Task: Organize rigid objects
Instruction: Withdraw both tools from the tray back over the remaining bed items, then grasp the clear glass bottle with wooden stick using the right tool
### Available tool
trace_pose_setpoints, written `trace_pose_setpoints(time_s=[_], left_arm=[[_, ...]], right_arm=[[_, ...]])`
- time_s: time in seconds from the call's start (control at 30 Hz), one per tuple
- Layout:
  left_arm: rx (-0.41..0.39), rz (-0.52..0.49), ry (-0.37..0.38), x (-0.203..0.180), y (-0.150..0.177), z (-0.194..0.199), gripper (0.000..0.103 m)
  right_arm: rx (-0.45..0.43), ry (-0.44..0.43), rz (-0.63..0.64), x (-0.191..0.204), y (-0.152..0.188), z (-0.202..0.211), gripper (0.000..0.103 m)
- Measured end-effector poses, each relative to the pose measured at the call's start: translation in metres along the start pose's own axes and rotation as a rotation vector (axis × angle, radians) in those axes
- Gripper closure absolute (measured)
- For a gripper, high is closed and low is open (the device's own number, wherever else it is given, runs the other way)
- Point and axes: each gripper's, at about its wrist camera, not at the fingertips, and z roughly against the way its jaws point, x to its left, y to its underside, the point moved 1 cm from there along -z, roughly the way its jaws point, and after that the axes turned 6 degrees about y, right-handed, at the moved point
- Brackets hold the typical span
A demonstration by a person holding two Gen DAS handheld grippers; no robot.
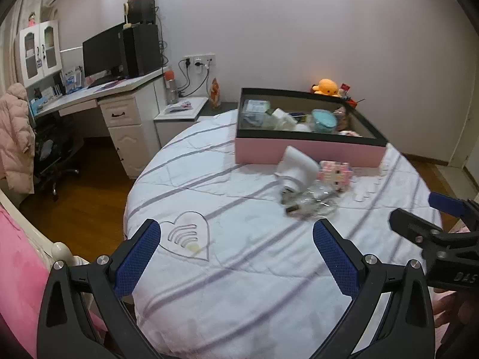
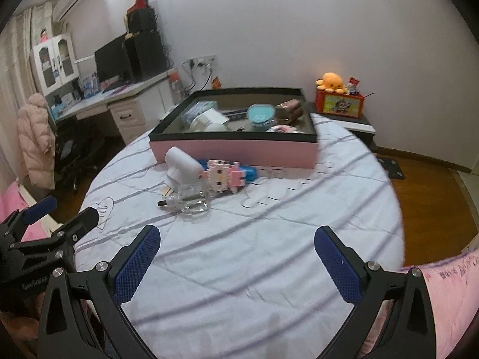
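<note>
A pink box with a black rim (image 1: 305,148) (image 2: 233,149) stands at the far side of a round white bed (image 1: 239,254) (image 2: 239,239) and holds several items. In front of it lie a white cylinder-shaped device (image 1: 296,164) (image 2: 182,161), a pink and white block toy (image 1: 335,173) (image 2: 224,176), a clear glass bottle (image 1: 314,200) (image 2: 191,202) and a blue object (image 2: 250,172). My left gripper (image 1: 236,236) is open and empty, short of the pile. My right gripper (image 2: 238,240) is open and empty, also short of it. Each gripper shows in the other's view (image 1: 425,218) (image 2: 69,215).
A white desk (image 1: 98,95) with monitor, office chair (image 1: 54,149) and pink coat stand at left. A nightstand (image 1: 182,113) sits by the bed. An orange plush (image 2: 330,82) sits on a red box at the back right. Wooden floor surrounds the bed.
</note>
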Motion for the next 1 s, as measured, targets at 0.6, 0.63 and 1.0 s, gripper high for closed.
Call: trace_pose_setpoints(time_s=[0.6, 0.63, 1.0], left_arm=[[0.067, 0.042, -0.033, 0.054, 0.006, -0.055, 0.000], [0.073, 0.044, -0.035, 0.054, 0.006, -0.057, 0.000], [0.080, 0.046, 0.014, 0.043, 0.006, -0.057, 0.000]], right_arm=[[0.185, -0.095, 0.037, 0.061, -0.014, -0.111, 0.000], [0.187, -0.086, 0.045, 0.063, -0.013, -0.113, 0.000], [0.132, -0.041, 0.027, 0.052, -0.013, -0.112, 0.027]])
